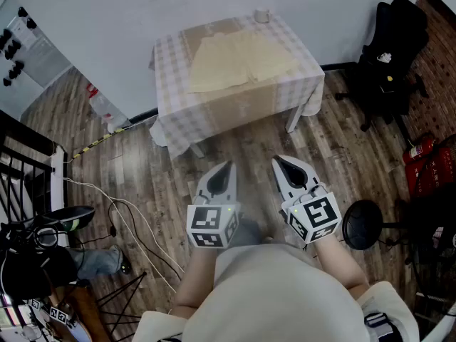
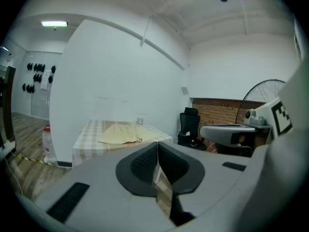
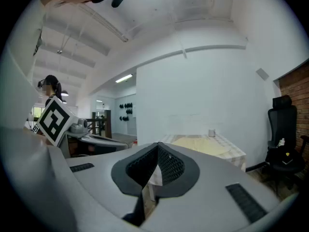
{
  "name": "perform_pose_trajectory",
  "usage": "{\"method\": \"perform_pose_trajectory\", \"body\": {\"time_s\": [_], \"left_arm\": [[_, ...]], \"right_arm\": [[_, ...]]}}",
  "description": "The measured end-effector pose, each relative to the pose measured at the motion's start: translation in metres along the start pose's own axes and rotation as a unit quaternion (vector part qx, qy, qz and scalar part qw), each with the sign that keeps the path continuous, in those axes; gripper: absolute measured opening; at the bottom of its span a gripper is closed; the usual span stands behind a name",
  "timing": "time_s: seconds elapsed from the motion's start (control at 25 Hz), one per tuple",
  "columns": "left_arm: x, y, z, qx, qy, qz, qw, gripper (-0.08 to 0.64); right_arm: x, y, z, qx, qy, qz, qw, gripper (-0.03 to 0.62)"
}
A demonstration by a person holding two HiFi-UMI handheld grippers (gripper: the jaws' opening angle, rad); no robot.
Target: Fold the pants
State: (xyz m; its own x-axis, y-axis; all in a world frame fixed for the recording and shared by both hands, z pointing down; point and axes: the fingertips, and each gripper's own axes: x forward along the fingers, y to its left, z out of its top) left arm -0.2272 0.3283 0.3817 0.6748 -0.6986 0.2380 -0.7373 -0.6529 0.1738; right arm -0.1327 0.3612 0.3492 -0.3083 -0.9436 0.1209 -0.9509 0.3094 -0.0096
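Head view: pants (image 1: pixel 239 63) lie spread flat on the checked table (image 1: pixel 171 112), well apart from both grippers, which hang over the wood floor (image 1: pixel 142 169). Left gripper (image 1: pixel 226 168) is clenched on nothing. Right gripper (image 1: pixel 281 164) is also closed and empty, as its own view shows. Step in hand, as judged: approach. To do it well, come up square to the near table edge, open both grippers before reaching, take matching corners of one end, and keep clear of the cup (image 1: pixel 261 16) at the far edge.
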Motion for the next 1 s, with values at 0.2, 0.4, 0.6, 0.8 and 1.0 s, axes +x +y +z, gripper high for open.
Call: {"method": "perform_pose_trajectory", "body": {"time_s": [0.2,0.4,0.6,0.8,1.0], "left_arm": [[-0.012,-0.009,-0.005,0.0,-0.001,0.003,1.0,0.005],[-0.016,-0.005,-0.002,-0.008,-0.009,0.005,0.9999,0.005],[-0.004,0.005,0.003,-0.008,-0.009,-0.001,0.9999,0.005],[0.014,0.022,0.009,-0.004,-0.008,-0.005,0.9999,0.005],[0.037,0.052,0.019,-0.009,-0.007,-0.009,0.9999,0.005]], "right_arm": [[-0.016,0.003,0.0,0.001,-0.003,0.001,1.0,0.0],[-0.014,0.006,0.002,0.002,-0.01,0.006,1.0,0.0],[0.001,0.005,0.007,0.021,-0.017,0.024,0.999,0.0],[0.024,-0.007,0.008,0.029,-0.017,0.016,0.999,0.0],[0.059,-0.014,0.011,0.02,-0.009,0.014,1.0,0.002]]}}
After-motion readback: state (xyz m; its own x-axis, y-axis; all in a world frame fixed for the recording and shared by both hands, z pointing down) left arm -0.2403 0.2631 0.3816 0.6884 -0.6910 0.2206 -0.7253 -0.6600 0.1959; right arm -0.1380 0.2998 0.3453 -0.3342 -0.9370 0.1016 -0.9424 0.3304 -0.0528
